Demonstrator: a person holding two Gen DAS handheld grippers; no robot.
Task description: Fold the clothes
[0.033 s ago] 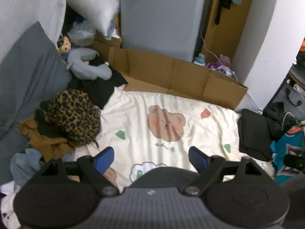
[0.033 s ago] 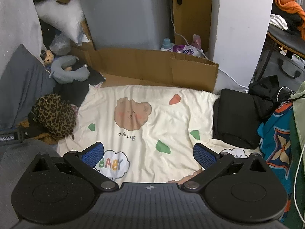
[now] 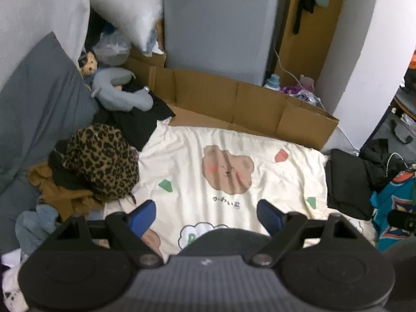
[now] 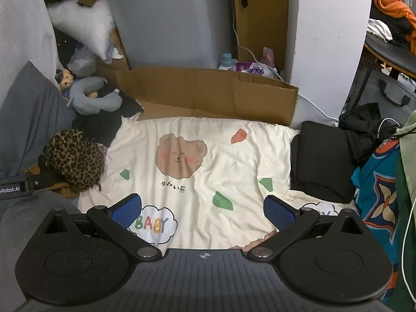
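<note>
- Left gripper: jaws spread wide, nothing between the blue pads, hanging over the near part of the cream sheet, tilted downward.
- Right gripper: jaws fully apart, empty, over the same sheet near its "BABY" cloud print.
- Clothes pile, frame left in both views: leopard-print garment on top, at the sheet's left edge; mustard-brown garment under it; black garment just behind, overlapping the sheet's upper-left corner; light blue garment at lower left in the left wrist view.
- Folded black garment lies on the sheet's right edge; more dark clothing heaped just right of it.
- Sheet centre bare: bear print mid-frame, green and orange shapes scattered around it.
- Cardboard, flattened with one flap upright, runs along the sheet's far edge.
- Grey neck pillow and a small plush toy upper left, behind the black garment; grey cushion along the left edge; white pillow at top left.
- Grey appliance top centre behind the cardboard; detergent bottle and a purple pouch at its foot.
- Teal patterned fabric at right edge; orange garment on a table at top right.
</note>
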